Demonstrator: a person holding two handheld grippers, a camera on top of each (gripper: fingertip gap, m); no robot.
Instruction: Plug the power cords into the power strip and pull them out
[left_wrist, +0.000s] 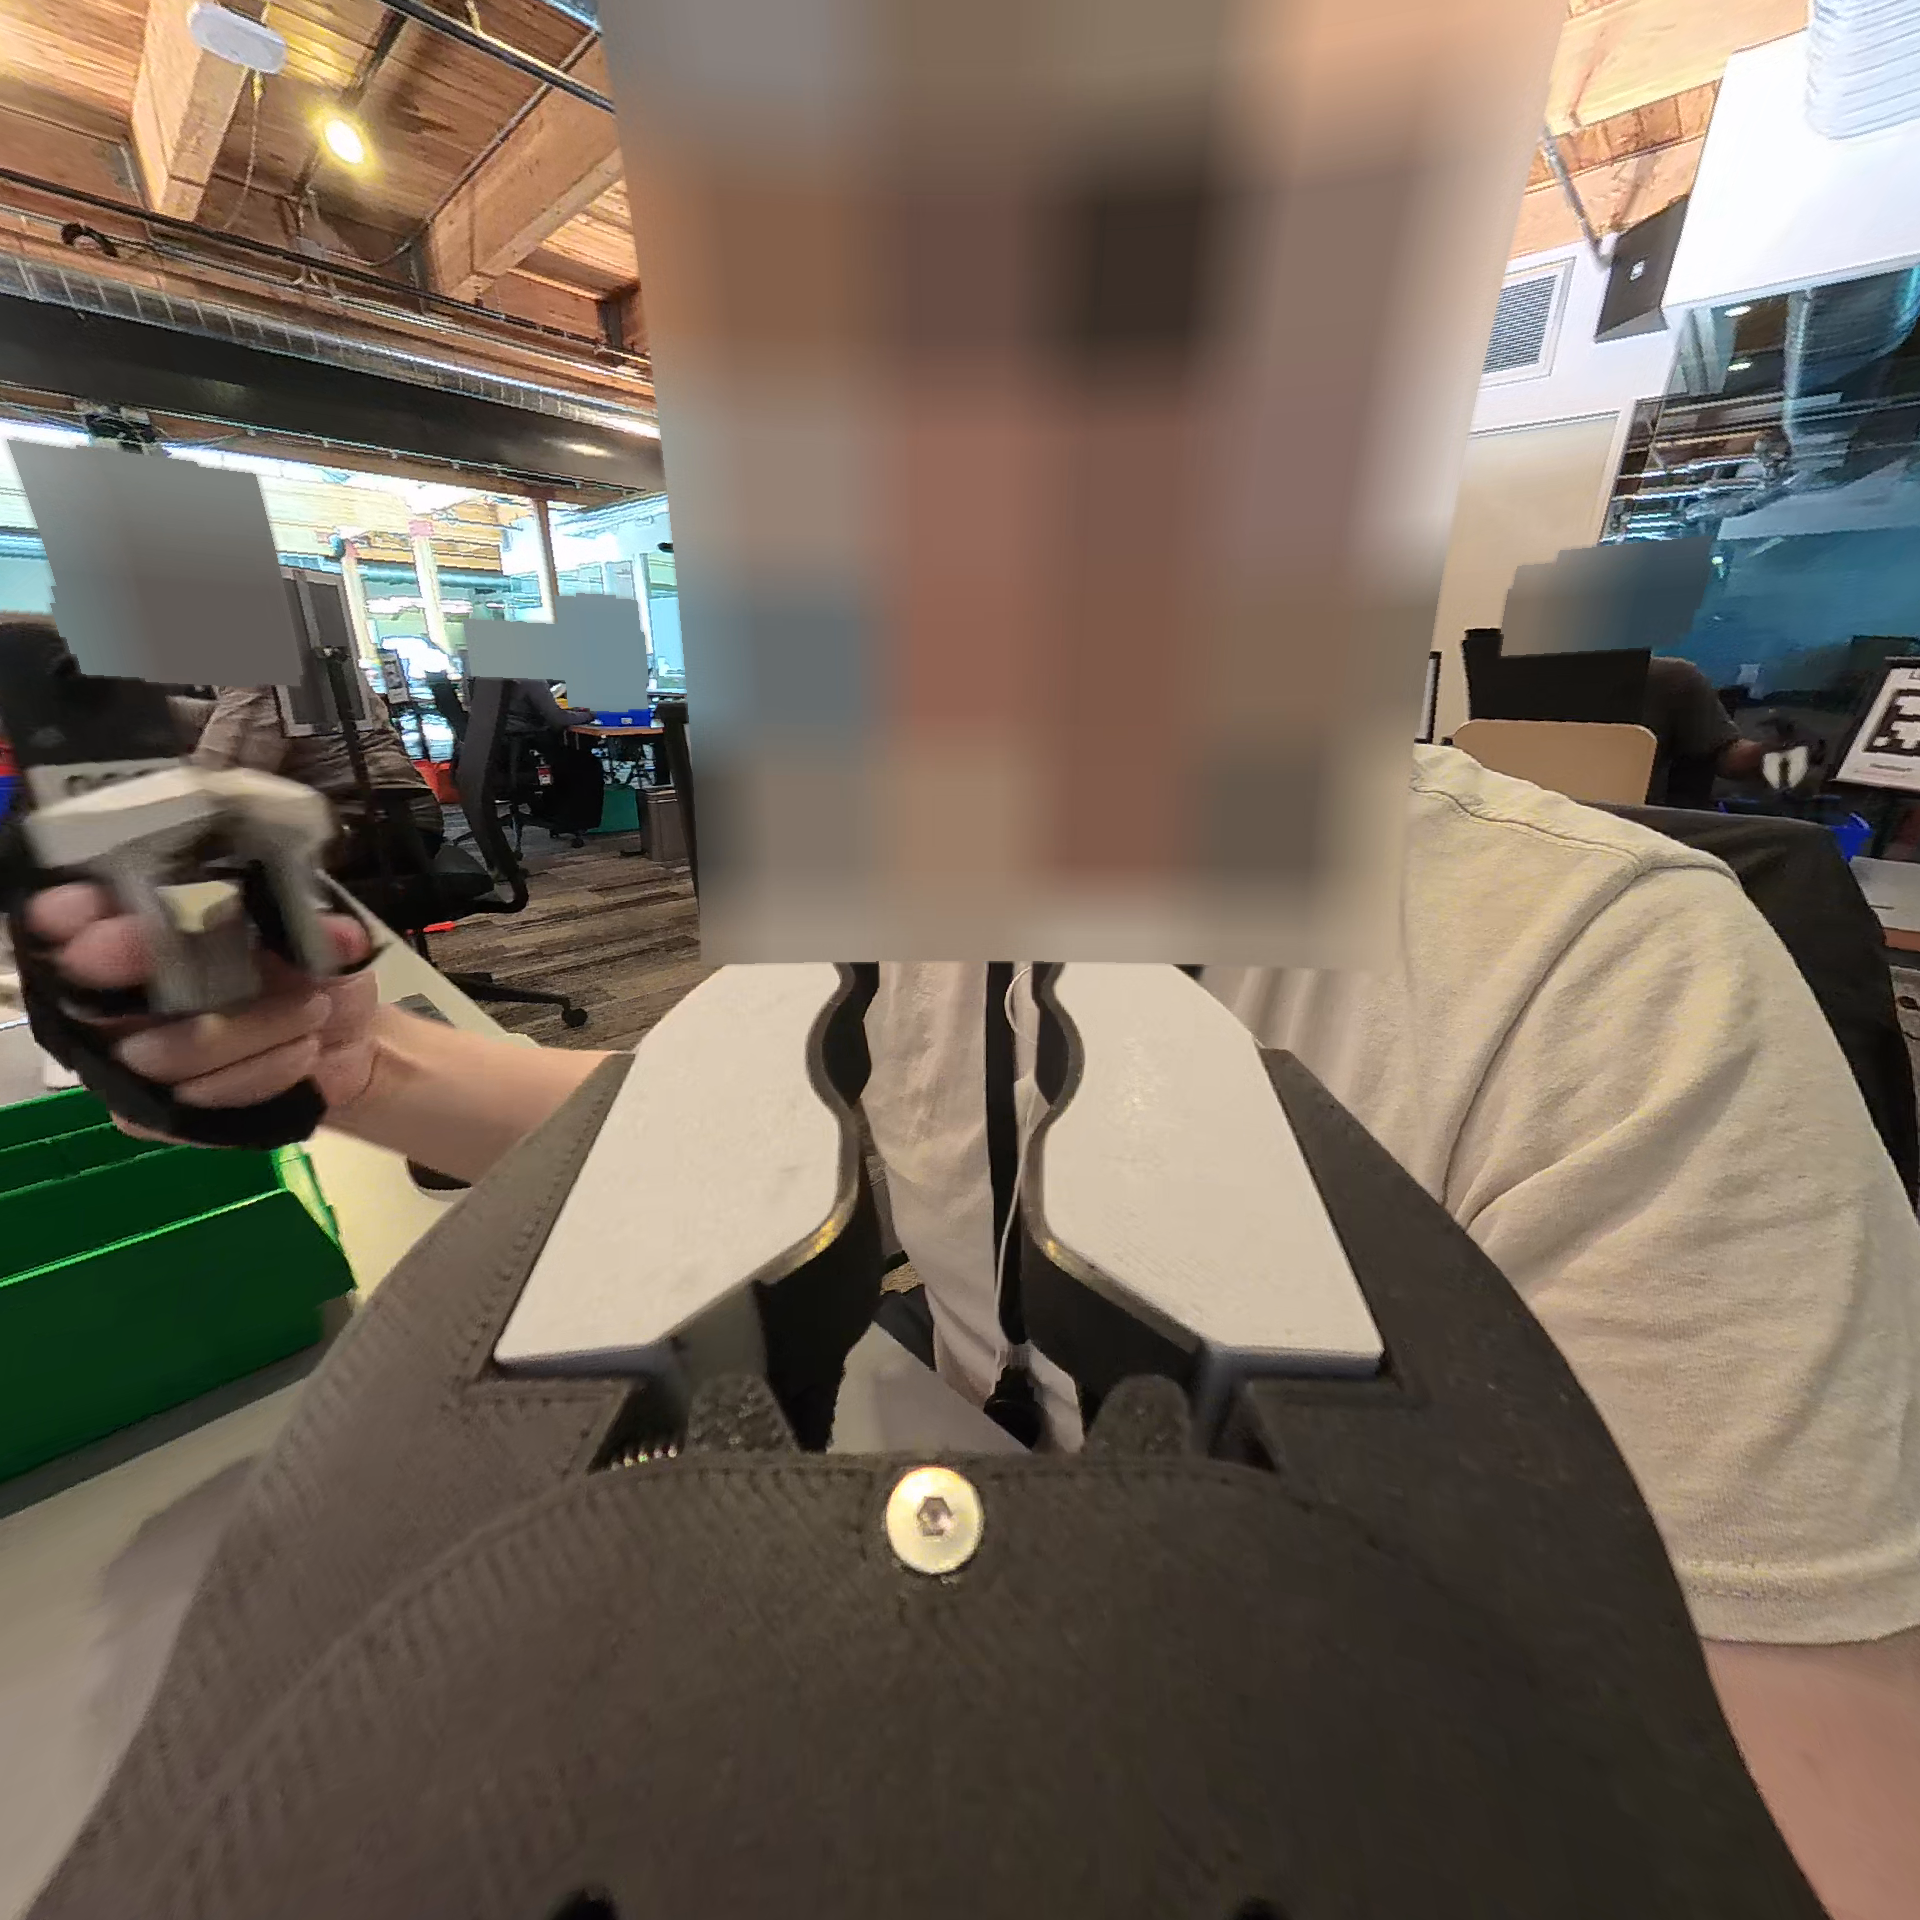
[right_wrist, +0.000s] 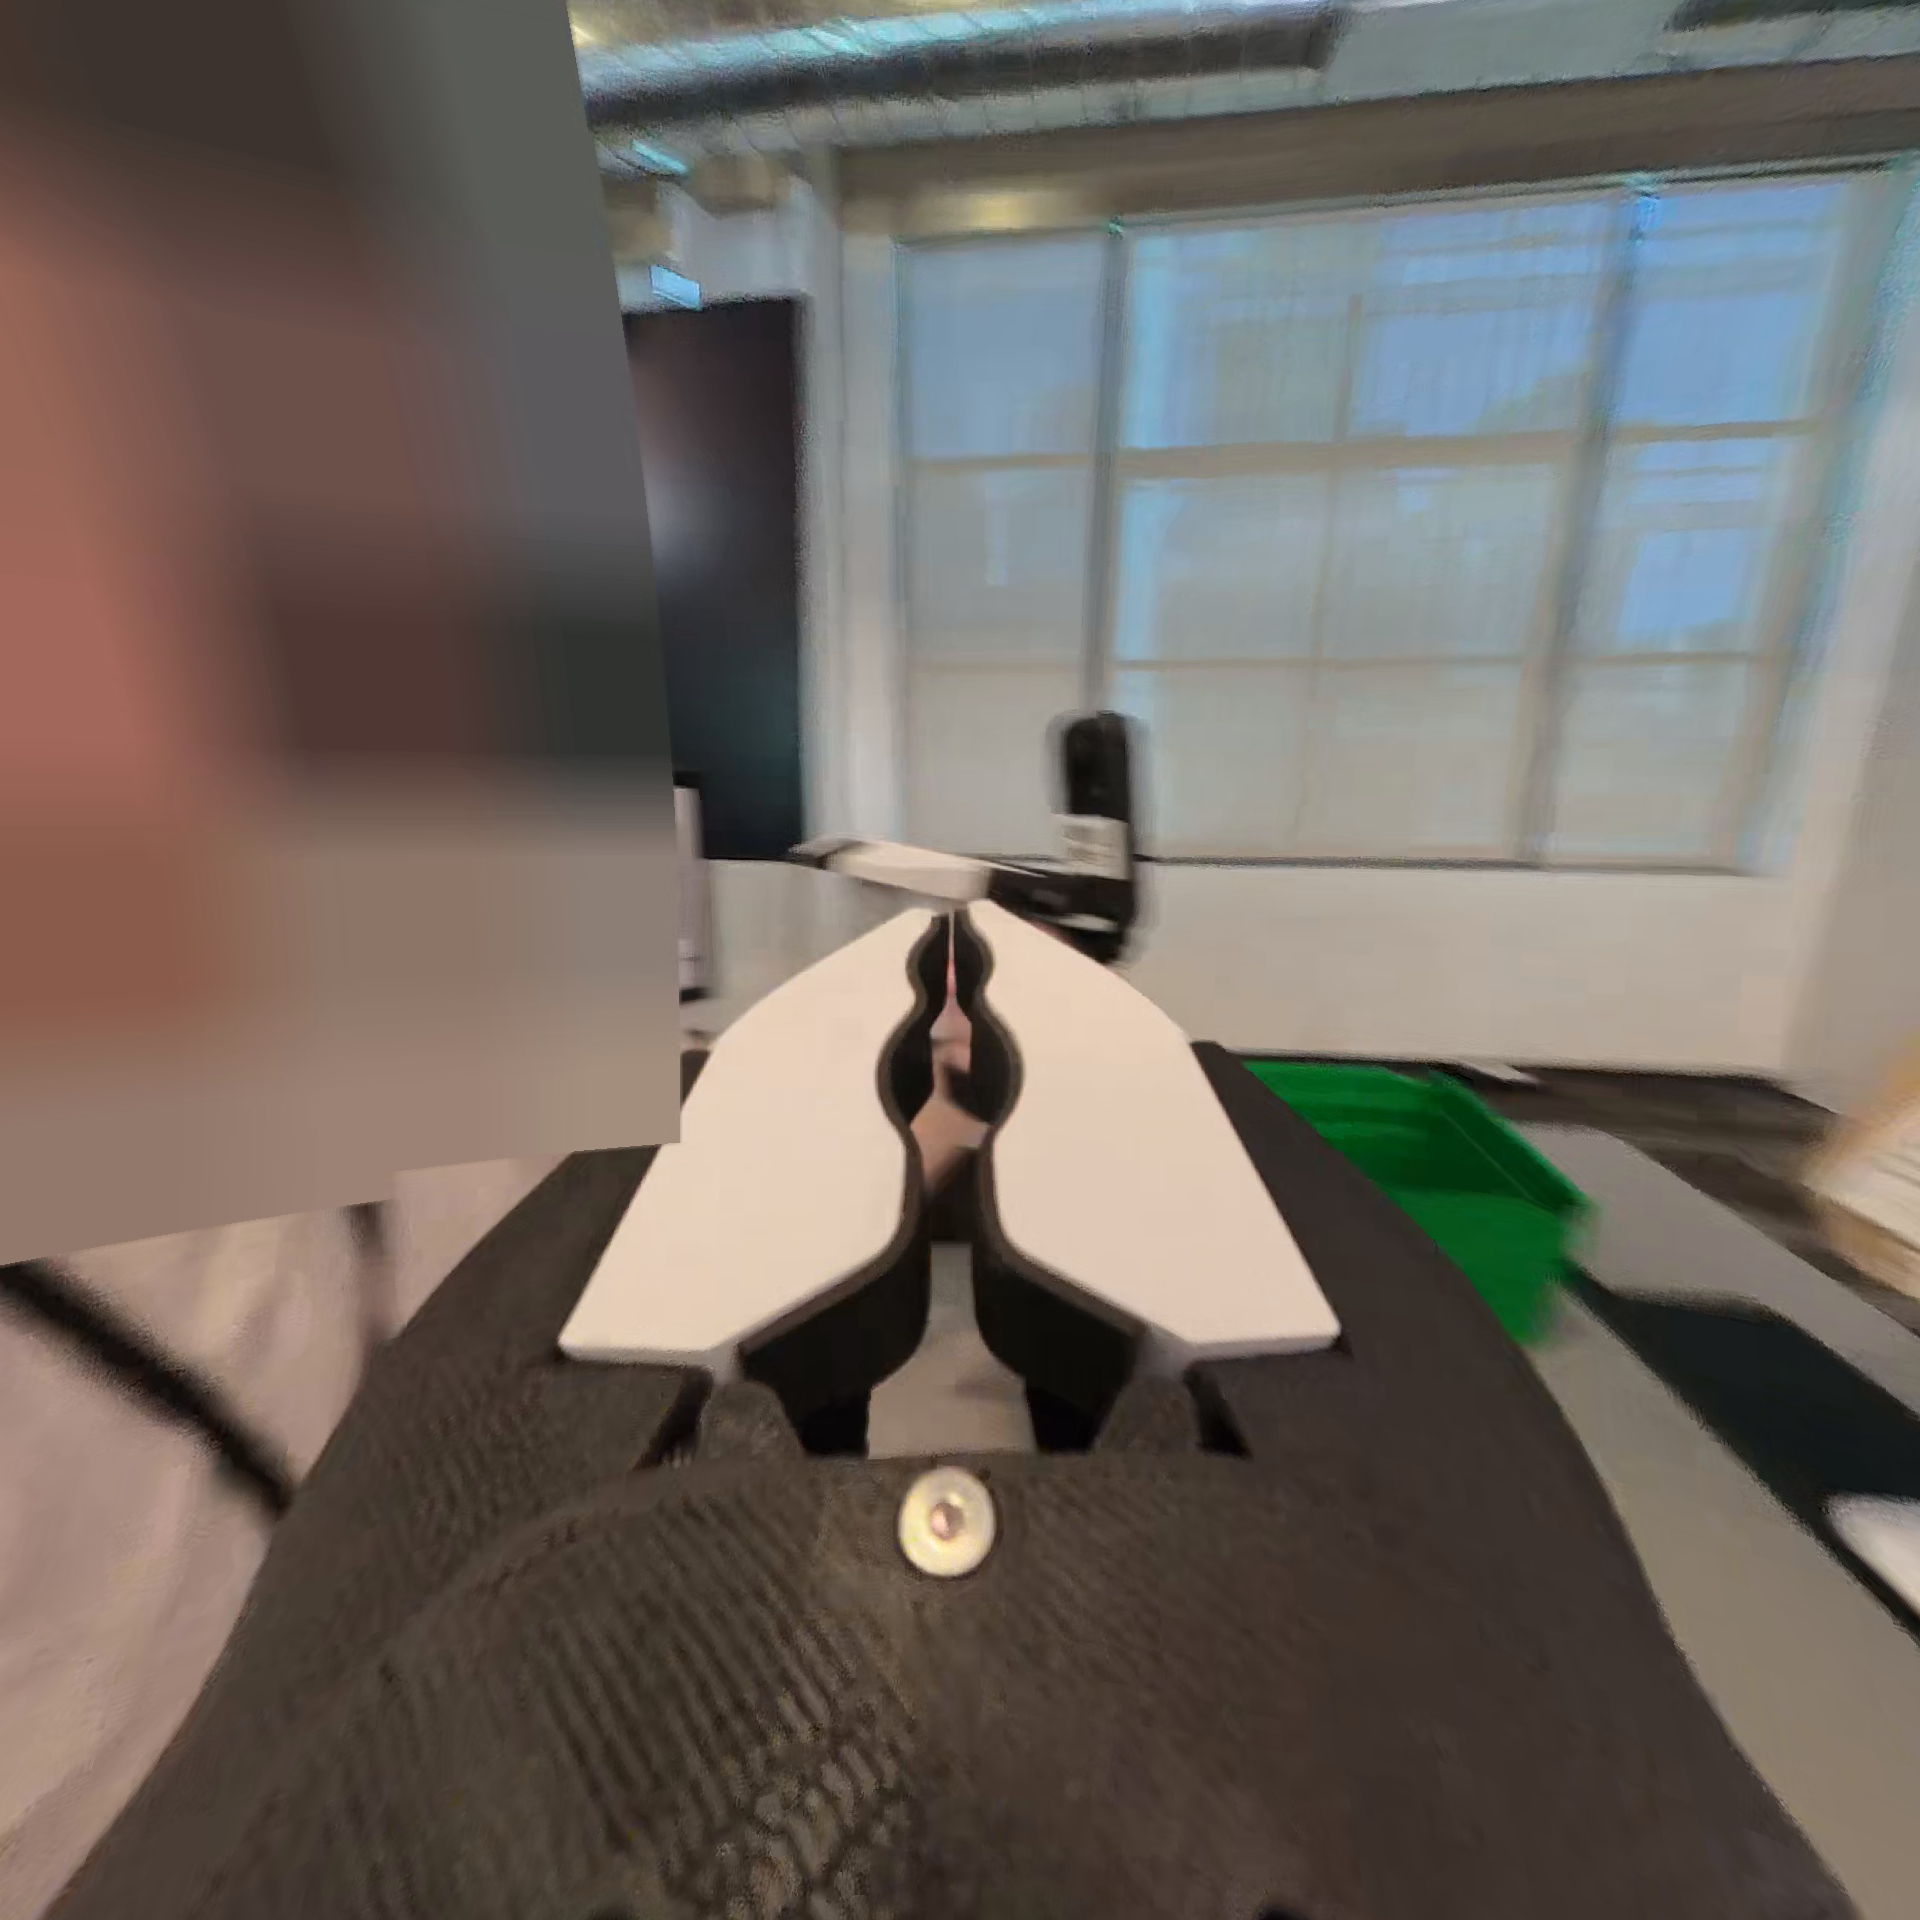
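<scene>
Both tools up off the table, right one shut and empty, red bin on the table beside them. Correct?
Not quite: the bin is green, not red, as the left wrist view shows. The right tool is shut and empty, and both tools are raised.

We wear a cream short-sleeved T-shirt (left_wrist: 1558, 1039) with a black lanyard (left_wrist: 1000, 1122) and thin white cable (left_wrist: 1013, 1195) down the chest, and each gripper (left_wrist: 940, 997) we carry has a ribbed black body, wavy-edged white fingers (left_wrist: 717, 1174) and one silver hex screw (left_wrist: 932, 1521).
</scene>
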